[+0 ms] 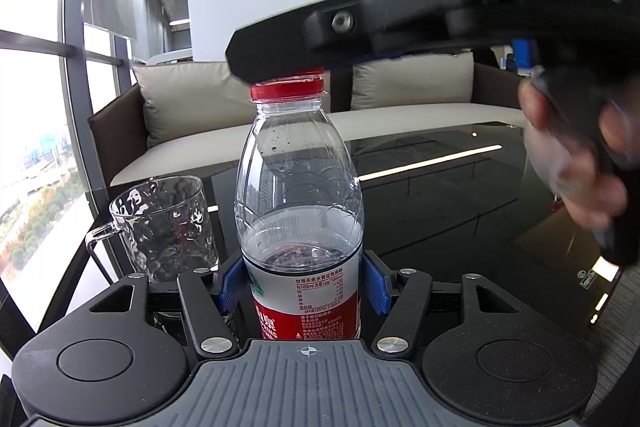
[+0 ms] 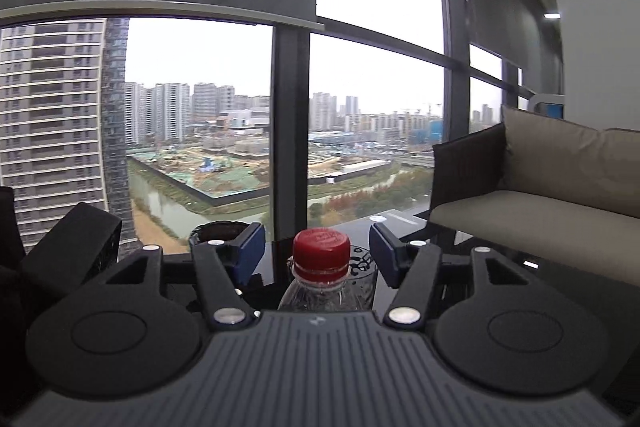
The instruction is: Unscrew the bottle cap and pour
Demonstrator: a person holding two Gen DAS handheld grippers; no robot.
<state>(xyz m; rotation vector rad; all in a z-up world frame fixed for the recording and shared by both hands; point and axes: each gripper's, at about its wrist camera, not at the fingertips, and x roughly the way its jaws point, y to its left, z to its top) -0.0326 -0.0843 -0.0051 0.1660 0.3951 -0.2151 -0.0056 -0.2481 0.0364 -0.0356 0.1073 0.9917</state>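
A clear plastic water bottle (image 1: 298, 195) with a red-and-white label stands upright on the dark glass table (image 1: 460, 195), partly filled. My left gripper (image 1: 301, 287) is shut on the bottle's lower body, its blue pads (image 1: 376, 287) pressing both sides. The red cap (image 1: 288, 85) sits on the neck. My right gripper (image 2: 318, 253) is open, level with the cap (image 2: 320, 255), its blue pads (image 2: 250, 247) apart on either side without touching it. In the left wrist view the right gripper's black body (image 1: 440, 11) covers the cap's top.
An empty clear glass mug (image 1: 164, 227) with a handle stands on the table left of the bottle; its rim shows behind the cap (image 2: 362, 261). A beige sofa (image 1: 400, 107) lies beyond the table. Tall windows (image 2: 200, 107) run along the left.
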